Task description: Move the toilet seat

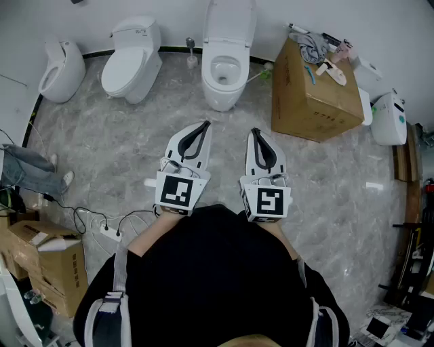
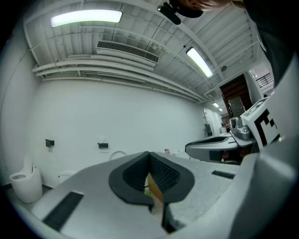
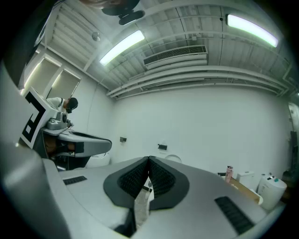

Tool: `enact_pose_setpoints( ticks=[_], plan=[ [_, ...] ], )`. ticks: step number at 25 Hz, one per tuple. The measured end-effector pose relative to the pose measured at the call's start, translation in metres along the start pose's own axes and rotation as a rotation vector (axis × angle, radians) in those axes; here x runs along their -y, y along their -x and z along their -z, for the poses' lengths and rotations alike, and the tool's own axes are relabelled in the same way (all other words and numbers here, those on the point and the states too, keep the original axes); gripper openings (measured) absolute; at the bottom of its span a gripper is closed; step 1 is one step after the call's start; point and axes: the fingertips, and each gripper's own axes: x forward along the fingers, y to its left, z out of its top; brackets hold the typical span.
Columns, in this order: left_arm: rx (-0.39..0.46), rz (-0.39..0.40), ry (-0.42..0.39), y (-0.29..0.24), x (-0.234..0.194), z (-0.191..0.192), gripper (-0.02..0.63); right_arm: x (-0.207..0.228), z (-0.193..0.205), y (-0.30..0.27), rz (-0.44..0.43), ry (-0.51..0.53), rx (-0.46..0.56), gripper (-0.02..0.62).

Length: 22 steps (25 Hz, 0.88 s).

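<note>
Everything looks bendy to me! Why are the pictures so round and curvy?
Left gripper view and right gripper view: fisheye lens, black round corners, ceiling lights bowed. Head view: the back wall curves, and the marble floor shows pale shine.

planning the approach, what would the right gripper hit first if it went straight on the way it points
Probably the open toilet ahead of the right gripper; only bare floor lies between. Bowl or raised lid: unclear.

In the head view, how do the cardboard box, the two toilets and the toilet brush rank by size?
Largest: cardboard box.
Then the open toilet and the closed toilet, too alike to rank.
Smallest: toilet brush.
</note>
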Motion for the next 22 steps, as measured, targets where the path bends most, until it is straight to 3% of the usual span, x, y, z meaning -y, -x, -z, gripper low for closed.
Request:
enact_pose_setpoints(
  ticks=[4, 22],
  plan=[
    [0.026, 0.024, -0.026, -0.007, -0.003, -0.007, 0.006, 0.002, 0.002, -0.007, 0.011, 0.004, -0.002, 0.021],
    [0.001, 0.076, 0.002, -0.057, -0.045, 0.023, 0.006, 0.018, 0.024, -0.068, 0.078, -0.037, -0.010, 0.021]
  ],
)
